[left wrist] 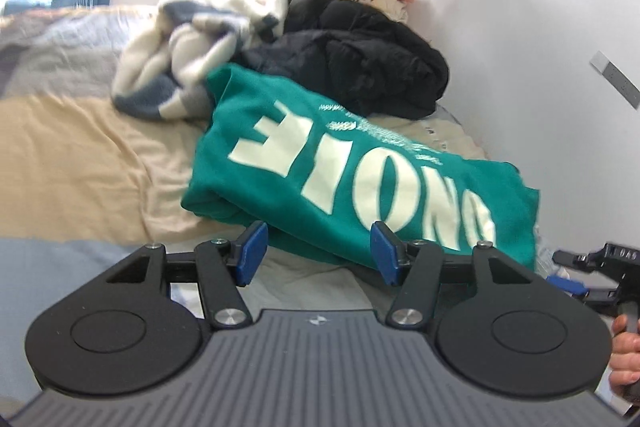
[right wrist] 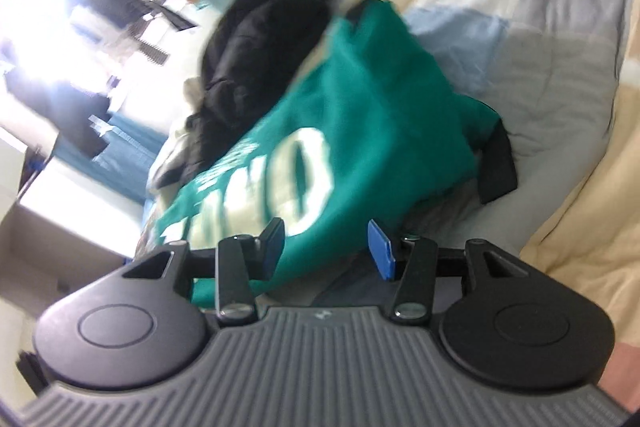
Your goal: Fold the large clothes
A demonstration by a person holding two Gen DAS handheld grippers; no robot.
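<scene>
Both my left tongs [left wrist: 318, 253] and right tongs [right wrist: 326, 247] hang open and empty above the folded green sweatshirt [left wrist: 360, 163] on the bed [left wrist: 80, 147].

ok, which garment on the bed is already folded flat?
The green sweatshirt with big white letters, lying as a flat rectangle nearest the left gripper. The black garment and the white-and-blue one behind it are crumpled heaps.
</scene>
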